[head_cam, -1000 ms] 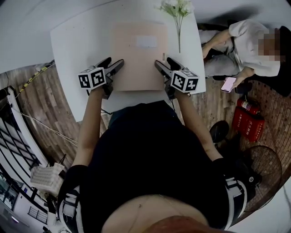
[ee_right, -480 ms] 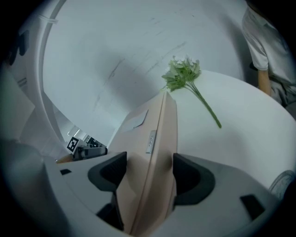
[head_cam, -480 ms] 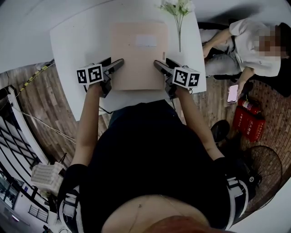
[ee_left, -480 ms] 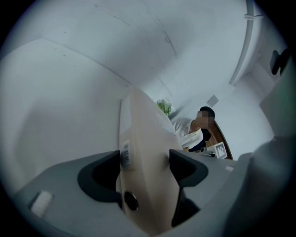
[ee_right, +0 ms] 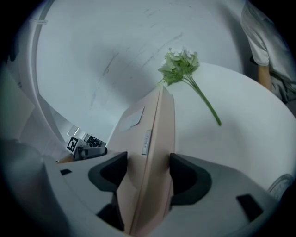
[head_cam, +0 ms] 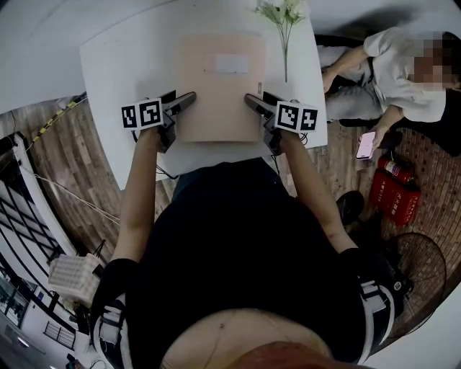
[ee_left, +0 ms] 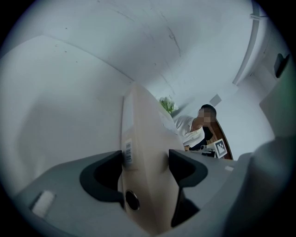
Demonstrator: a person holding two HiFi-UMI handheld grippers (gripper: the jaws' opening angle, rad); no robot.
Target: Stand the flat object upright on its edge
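A flat beige box [head_cam: 220,90] with a white label lies in the middle of the white table [head_cam: 122,58]. My left gripper [head_cam: 180,102] is shut on its left edge near the front corner, and my right gripper [head_cam: 253,102] is shut on its right edge. In the left gripper view the box [ee_left: 143,134] runs edge-on between the jaws of the left gripper [ee_left: 145,169], a barcode sticker beside one pad. The right gripper view shows the box [ee_right: 155,134] the same way, clamped in the right gripper [ee_right: 148,173].
A green flower sprig [head_cam: 282,18] lies on the table just beyond the box's far right corner, also in the right gripper view [ee_right: 185,69]. A seated person [head_cam: 382,65] with a phone is right of the table. Red extinguishers [head_cam: 395,191] and a fan [head_cam: 418,267] stand on the floor.
Both grippers have rolled a little about their own axes, their marker cubes now facing differently, while keeping hold of the box edges. The box has barely shifted.
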